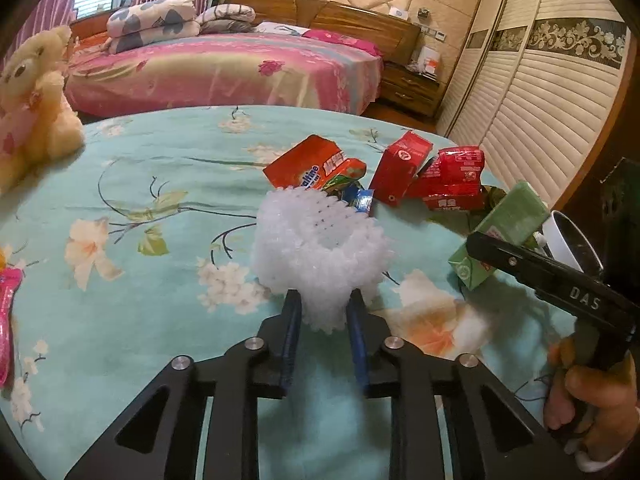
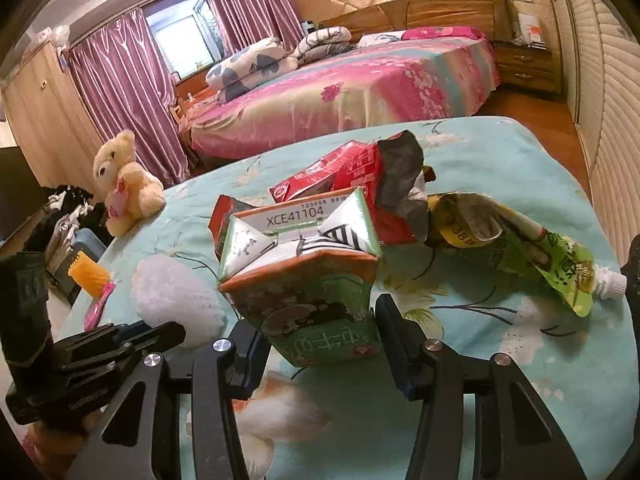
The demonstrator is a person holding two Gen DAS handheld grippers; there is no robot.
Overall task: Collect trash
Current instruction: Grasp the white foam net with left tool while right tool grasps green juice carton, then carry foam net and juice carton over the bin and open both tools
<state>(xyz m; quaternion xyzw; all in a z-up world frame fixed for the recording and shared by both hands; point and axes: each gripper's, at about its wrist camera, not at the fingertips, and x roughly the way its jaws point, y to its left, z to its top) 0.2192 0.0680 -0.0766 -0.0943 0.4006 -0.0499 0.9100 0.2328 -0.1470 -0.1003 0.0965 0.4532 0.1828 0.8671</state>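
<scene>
My left gripper [image 1: 324, 300] is shut on a white foam net sleeve [image 1: 316, 236], its blue pads squeezing the sleeve's near end just above the teal floral bedsheet [image 1: 160, 168]. The same sleeve [image 2: 176, 300] shows at the left of the right wrist view. My right gripper [image 2: 316, 320] is shut on a green drink carton [image 2: 308, 276], one finger against each side; the carton stands tilted with its folded top toward the camera. In the left wrist view that carton [image 1: 508, 220] sits at the right under a black finger [image 1: 520, 260] of the right gripper.
More trash lies on the sheet: an orange carton [image 1: 308, 166], two red cartons [image 1: 404, 168], a blue wrapper [image 1: 362, 202], a green spout pouch [image 2: 540, 256], a pink wrapper [image 2: 98, 306]. A teddy bear [image 2: 124, 184] sits at the far left. A white-rimmed container [image 1: 568, 240] is at the right.
</scene>
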